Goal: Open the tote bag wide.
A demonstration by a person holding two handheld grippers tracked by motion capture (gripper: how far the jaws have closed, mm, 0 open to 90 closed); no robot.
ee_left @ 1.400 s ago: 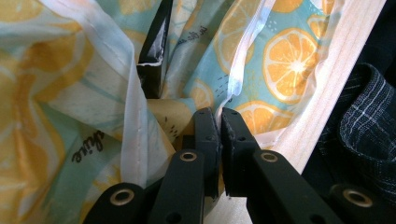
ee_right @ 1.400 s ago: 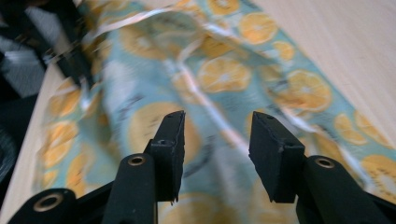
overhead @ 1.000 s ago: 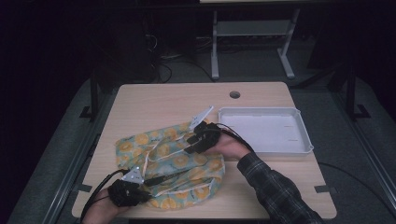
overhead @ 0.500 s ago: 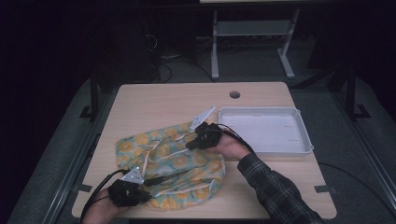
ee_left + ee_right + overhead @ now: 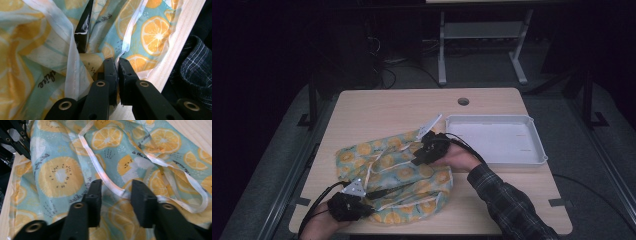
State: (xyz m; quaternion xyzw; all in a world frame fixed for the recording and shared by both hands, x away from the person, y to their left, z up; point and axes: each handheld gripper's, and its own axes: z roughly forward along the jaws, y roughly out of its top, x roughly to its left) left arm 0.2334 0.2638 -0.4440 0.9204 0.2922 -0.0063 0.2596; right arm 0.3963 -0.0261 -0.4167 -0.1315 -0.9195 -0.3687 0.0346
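A teal cloth (image 5: 387,170) printed with orange and lemon slices lies crumpled on the near half of the wooden table (image 5: 387,110). It carries white straps (image 5: 110,182). At the table's near edge my left gripper (image 5: 394,189) is shut on a fold of the cloth (image 5: 155,32), its jaws (image 5: 115,61) pinched together on the fabric. My right gripper (image 5: 417,160) rests on the cloth's far right part. Its jaws have just been opening and now stand apart (image 5: 116,187), with a loop of white strap lying between them, unpressed, on the cloth (image 5: 60,172).
A shallow white tray (image 5: 539,150) sits at the table's right side, just beyond my right hand. A round cable hole (image 5: 463,101) is near the far edge. A plaid sleeve (image 5: 195,70) lies beside the near table edge. Metal frame legs (image 5: 442,50) stand behind the table.
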